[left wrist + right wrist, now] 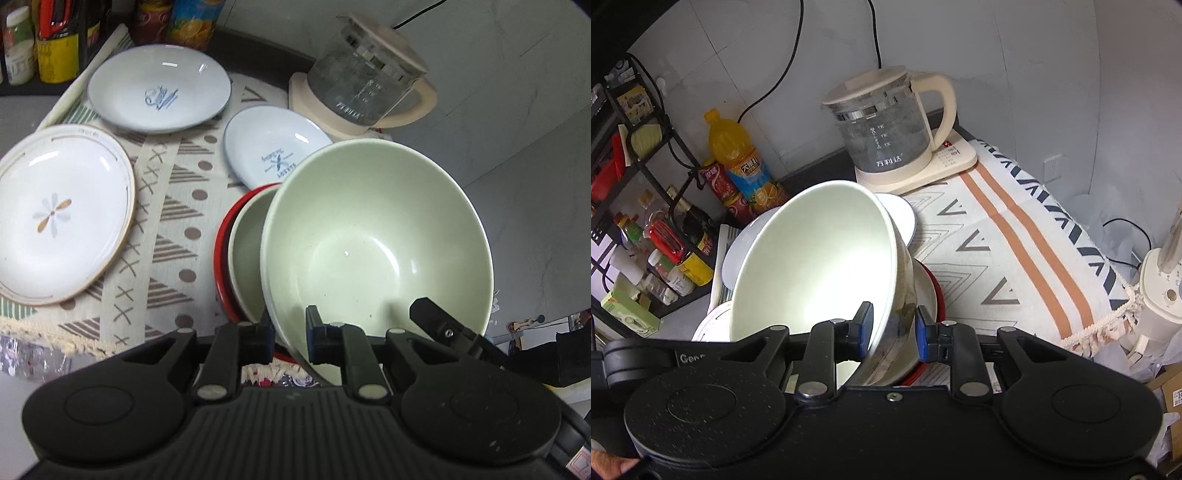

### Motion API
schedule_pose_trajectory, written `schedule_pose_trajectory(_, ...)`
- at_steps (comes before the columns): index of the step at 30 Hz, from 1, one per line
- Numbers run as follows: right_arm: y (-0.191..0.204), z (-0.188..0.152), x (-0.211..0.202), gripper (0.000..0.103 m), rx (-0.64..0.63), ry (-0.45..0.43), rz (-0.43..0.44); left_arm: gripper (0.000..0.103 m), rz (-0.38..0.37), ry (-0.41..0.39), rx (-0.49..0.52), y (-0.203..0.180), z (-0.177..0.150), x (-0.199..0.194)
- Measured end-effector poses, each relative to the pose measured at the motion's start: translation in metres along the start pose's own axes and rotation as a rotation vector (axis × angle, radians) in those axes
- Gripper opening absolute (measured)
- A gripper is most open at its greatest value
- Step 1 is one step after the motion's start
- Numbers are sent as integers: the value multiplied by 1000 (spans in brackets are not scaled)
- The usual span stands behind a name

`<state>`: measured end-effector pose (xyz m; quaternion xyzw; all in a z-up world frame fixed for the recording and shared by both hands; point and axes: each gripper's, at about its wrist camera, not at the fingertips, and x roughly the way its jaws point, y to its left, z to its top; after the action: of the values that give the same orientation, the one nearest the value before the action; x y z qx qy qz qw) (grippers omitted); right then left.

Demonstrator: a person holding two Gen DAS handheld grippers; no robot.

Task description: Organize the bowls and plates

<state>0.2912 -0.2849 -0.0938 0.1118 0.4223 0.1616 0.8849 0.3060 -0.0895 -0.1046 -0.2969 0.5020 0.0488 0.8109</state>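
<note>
We've got both grippers on one big green bowl here. The left gripper is nearly closed, with the rim pinched between its pads, one finger outside the wall and one inside. The right gripper is clamped the same way on the opposite side of the rim; in the left view its black tip pokes into the bowl from the right edge.

The bowl is tipped way up on its side, not sitting flat. Its mouth faces toward the left camera and up a bit, and in the right view the opening faces left, with the patterned outer wall turned right, toward the kettle side. The axis through the middle of the bowl runs closer to level than upright.

Right behind and under it sits a smaller green bowl nested in a red dish, both on the patterned cloth. We can't tell whether the big bowl touches them or just hangs beside them.

Further out on the cloth there's a white flower plate on the left, a pale blue plate at the back and a smaller blue plate partly hidden by the big bowl's rim. Bottles stand along the wall.
</note>
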Motion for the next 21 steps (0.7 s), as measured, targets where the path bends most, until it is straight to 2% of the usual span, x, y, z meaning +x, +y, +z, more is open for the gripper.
schedule_pose_trajectory(17, -16, 11, 32, 20, 32, 41, -1, 18, 20, 107, -33, -5, 15, 29)
schedule_pose_trajectory(21, -17, 16, 41, 20, 39, 53, 2, 18, 24, 159, -59, -3, 19, 35)
